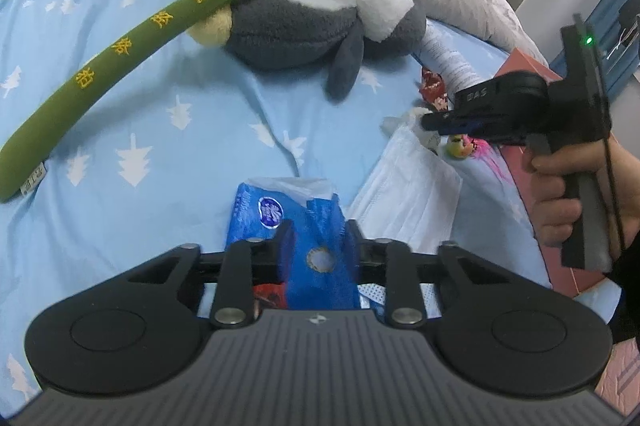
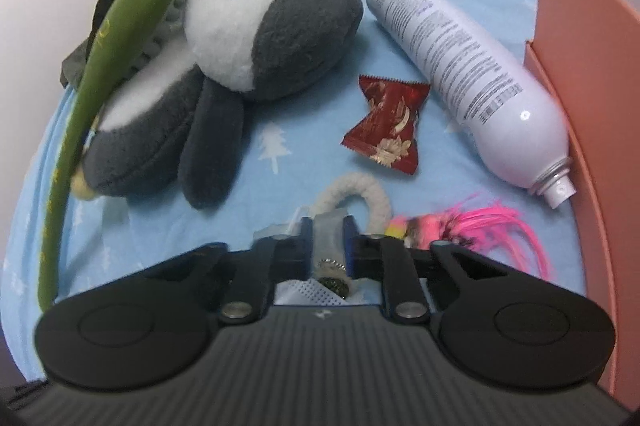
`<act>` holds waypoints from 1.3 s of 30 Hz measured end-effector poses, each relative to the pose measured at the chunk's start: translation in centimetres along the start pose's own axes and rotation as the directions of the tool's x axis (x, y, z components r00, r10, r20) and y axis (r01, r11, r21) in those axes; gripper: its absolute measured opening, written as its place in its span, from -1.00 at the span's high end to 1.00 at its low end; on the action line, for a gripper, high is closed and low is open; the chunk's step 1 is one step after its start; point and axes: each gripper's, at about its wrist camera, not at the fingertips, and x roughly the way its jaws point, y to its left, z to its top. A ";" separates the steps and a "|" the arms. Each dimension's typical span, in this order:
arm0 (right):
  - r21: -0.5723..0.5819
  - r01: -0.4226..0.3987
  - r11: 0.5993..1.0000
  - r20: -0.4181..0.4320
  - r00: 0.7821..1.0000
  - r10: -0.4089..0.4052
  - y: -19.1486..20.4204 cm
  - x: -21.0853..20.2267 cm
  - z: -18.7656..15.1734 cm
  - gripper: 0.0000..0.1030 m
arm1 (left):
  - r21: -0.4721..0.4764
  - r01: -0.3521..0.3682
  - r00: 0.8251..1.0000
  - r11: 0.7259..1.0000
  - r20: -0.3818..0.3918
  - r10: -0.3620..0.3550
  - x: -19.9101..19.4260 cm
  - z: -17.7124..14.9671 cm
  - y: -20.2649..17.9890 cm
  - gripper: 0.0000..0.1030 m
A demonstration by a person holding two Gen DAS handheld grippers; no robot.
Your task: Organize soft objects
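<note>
The blue tissue pack point(image 1: 308, 226) lies on the bed point(image 1: 160, 114), pinched in the left tool point(image 1: 318, 238), likely to lift it aside. Beside it, the right tool point(image 2: 327, 240) is clamped on a thin clear wrapper point(image 2: 326, 232); both point steeply downward, and a hand point(image 1: 576, 194) grips the right tool's handle.

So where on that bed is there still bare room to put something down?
The widest bare sheet lies between the green plush stick, the penguin plush and the blue tissue pack. It is crowded near the pink box: spray bottle, red wrapper, pink feather toy.
</note>
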 end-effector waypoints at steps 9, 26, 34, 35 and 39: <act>0.041 -0.029 0.999 0.021 0.999 0.028 -0.6 -2.2 -0.3 0.85 | -0.002 -0.044 0.997 0.999 0.061 0.044 -2.0 0.3 0.0 0.98; -0.008 0.035 0.999 0.138 0.990 -0.034 0.6 -8.7 -0.8 0.85 | -0.047 -0.027 0.987 0.999 0.159 0.035 -6.7 2.4 0.7 0.99; -0.099 0.133 0.986 0.214 0.971 -0.109 1.1 -13.2 -2.0 0.85 | 0.009 -0.005 0.979 1.000 0.204 0.003 -8.9 3.3 -1.2 0.99; -0.103 0.134 0.986 0.219 0.970 -0.109 1.1 -13.7 -2.1 0.85 | 0.008 -0.003 0.979 1.000 0.206 0.002 -9.0 3.2 -1.3 0.99; -0.100 0.127 0.987 0.225 0.969 -0.102 1.1 -15.2 -3.2 0.85 | -0.005 0.002 0.983 1.000 0.186 -0.001 -8.9 2.4 -0.9 0.98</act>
